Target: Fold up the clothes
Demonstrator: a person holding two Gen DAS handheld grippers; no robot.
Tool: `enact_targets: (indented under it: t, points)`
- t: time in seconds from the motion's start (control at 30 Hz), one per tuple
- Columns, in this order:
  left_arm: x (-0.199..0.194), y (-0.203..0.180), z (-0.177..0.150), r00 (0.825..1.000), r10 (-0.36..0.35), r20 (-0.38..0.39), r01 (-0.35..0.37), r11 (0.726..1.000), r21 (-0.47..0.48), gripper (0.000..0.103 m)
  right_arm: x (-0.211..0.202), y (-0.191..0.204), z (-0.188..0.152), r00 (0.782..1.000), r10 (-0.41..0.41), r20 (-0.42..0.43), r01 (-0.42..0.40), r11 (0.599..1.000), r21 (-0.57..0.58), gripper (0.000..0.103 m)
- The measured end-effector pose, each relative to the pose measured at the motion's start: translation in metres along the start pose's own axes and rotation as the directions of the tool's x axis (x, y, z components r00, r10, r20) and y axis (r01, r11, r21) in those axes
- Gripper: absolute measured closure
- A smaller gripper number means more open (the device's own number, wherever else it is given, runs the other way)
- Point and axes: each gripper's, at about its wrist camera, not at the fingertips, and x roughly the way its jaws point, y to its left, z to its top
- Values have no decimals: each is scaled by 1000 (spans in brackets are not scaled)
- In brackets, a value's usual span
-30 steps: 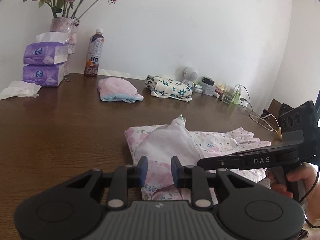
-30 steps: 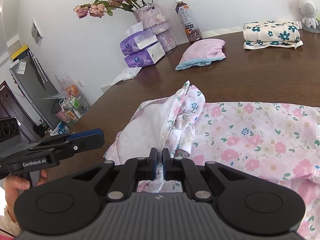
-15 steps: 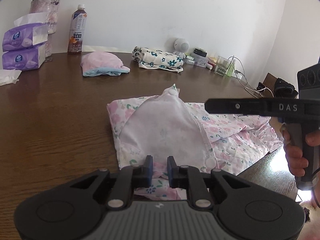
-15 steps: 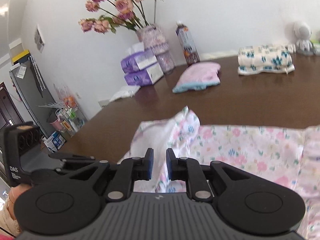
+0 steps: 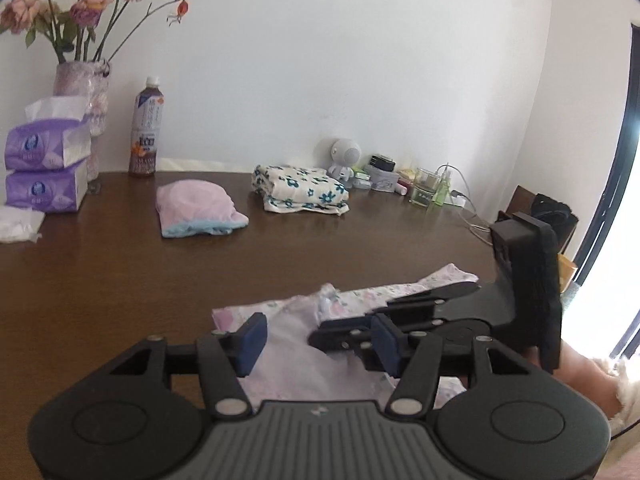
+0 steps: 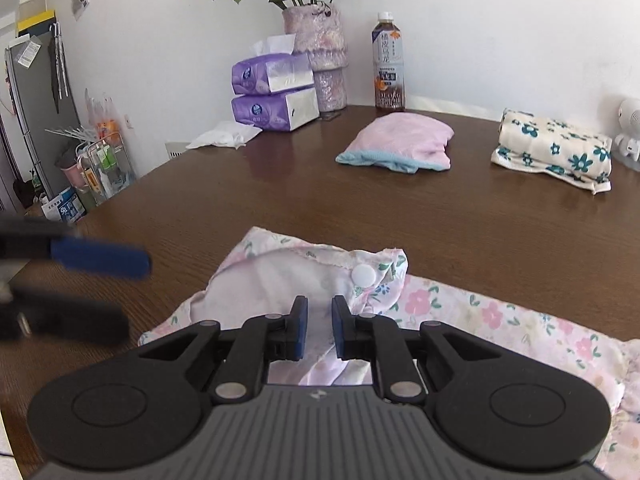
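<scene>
Three garments on the desk: one floral pink garment spread at the near edge, one folded pink piece with blue trim mid-desk, one folded white bundle with teal flowers toward the far edge. Two tissue packs stacked at the far left corner, beside one vase and one bottle. Left gripper: jaws wide apart, empty, over the floral garment. Right gripper: jaws narrowly apart, holding nothing, just above the garment's pale lining.

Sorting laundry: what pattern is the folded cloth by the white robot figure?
Cream folded cloth with teal flowers; right wrist view.
</scene>
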Motion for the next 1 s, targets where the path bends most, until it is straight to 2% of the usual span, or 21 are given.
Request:
enact_targets:
  t: [0.07, 0.13, 0.23, 0.4, 0.5, 0.67, 0.9, 0.97, 1.0]
  points:
    - [14, 2, 5, 1000, 13, -26, -12, 999, 39, 56, 0, -1, -2, 1000, 4, -1, -4, 1000, 5, 89]
    - [29, 5, 8, 998, 14, -60, -10, 998, 68, 75, -2, -1, -2, 1000, 6, 6, -6, 1000, 12, 89]
    - [52, 10, 8, 990, -19, -142, 34, 994, 108, 84, -10, -4, -2, 999, 8, 33, -9, 1000, 29, 89]
    - [75, 19, 6, 977, -41, -209, 72, 987, 142, 84, -29, -9, 4, 994, -6, 107, 0, 998, 58, 89]
    - [78, 26, 3, 974, -85, -209, 112, 986, 122, 84, -33, -9, 11, 992, -16, 127, 11, 999, 45, 89]
    - [75, 29, 0, 967, -123, -221, 156, 979, 135, 82, -18, -7, 20, 994, -21, 108, 18, 1000, 25, 89]
    - [72, 40, -4, 967, -148, -208, 166, 983, 72, 80, 0, -4, 16, 997, -1, 76, 1, 1000, -2, 89]
    - [70, 42, -2, 967, -157, -200, 170, 984, 54, 78, 2, -3, 14, 998, -4, 63, 5, 1000, -15, 89]
    - [68, 43, -1, 968, -162, -194, 175, 983, 51, 71, 3, -3, 13, 998, -4, 58, 5, 1000, -16, 89]
